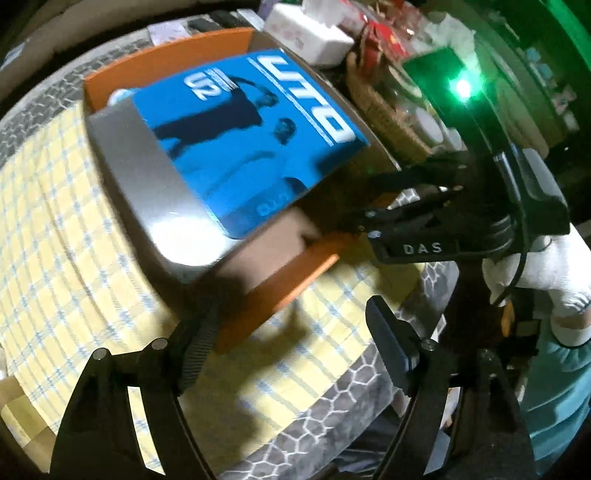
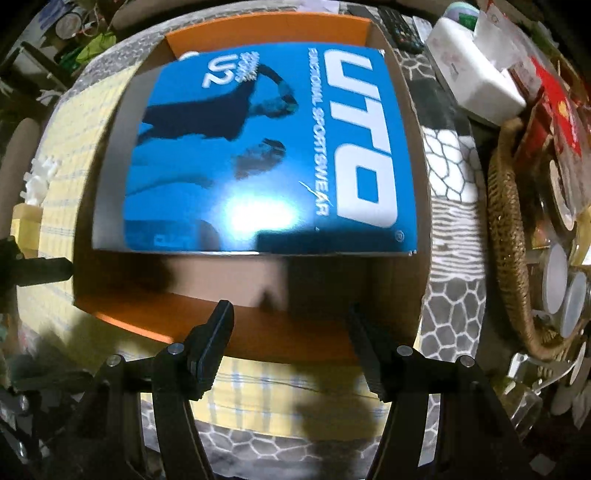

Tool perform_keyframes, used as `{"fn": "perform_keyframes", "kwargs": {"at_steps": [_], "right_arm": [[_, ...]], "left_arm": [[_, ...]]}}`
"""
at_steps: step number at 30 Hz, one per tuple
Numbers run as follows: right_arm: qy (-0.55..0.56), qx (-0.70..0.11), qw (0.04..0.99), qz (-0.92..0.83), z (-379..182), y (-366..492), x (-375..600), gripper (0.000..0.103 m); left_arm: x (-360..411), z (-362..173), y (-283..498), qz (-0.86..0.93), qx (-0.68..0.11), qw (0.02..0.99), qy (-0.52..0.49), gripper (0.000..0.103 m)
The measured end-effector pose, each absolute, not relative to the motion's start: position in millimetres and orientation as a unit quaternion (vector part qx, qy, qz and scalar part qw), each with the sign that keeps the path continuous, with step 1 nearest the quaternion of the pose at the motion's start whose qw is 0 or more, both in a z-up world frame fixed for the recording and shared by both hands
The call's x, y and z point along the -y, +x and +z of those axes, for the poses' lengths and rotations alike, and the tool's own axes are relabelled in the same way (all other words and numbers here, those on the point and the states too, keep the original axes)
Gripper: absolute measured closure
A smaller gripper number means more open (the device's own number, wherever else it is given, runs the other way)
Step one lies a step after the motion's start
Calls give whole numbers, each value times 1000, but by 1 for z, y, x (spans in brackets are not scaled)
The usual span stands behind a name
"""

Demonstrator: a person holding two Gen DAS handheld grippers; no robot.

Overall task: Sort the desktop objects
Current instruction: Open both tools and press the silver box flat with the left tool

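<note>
A flat blue box printed "UTO" (image 1: 240, 147) (image 2: 266, 147) lies inside an open cardboard carton with orange walls (image 1: 166, 55) (image 2: 266, 27). My left gripper (image 1: 295, 332) is open and holds nothing. It hangs over the yellow cloth just outside the carton's near orange wall. My right gripper (image 2: 290, 321) is open too, pointing down over the carton's near wall (image 2: 258, 328), with nothing between its fingers. In the left wrist view the right gripper (image 1: 406, 206) reaches over the carton's right corner. One finger of the left gripper (image 2: 44, 267) shows at the left edge of the right wrist view.
The carton sits on a yellow checked cloth (image 1: 55, 221) over a grey honeycomb-patterned cover (image 2: 447, 321). A wicker basket (image 2: 506, 240) with lidded jars, a white box (image 2: 476, 74) and red packets crowd the right side. A white-gloved hand (image 1: 546, 266) holds the right gripper.
</note>
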State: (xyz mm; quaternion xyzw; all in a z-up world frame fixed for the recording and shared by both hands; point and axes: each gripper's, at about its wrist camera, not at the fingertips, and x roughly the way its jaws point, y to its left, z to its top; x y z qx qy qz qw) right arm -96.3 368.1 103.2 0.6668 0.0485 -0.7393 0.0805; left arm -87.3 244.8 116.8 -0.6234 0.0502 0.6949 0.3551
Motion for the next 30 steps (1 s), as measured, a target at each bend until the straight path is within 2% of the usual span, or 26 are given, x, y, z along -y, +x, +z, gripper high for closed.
{"fn": "perform_keyframes", "kwargs": {"at_steps": [4,9,23,30], "right_arm": [[665,-35,88,-741,98,-103,-372,38],[653,-15,95,-752,100,-116,-376,38],[588,38,76,-805,110,-158,-385,38],[592,52,79,-801,101,-158,-387,37]], "left_arm": [[-257,99,-91,685,-57,342,-641,25],[-258,78,-114,667,-19,324,-670,25],[-235,80,-181,703,33,275,-655,21],[-234,83,-176,708,25,284,-646,11]]}}
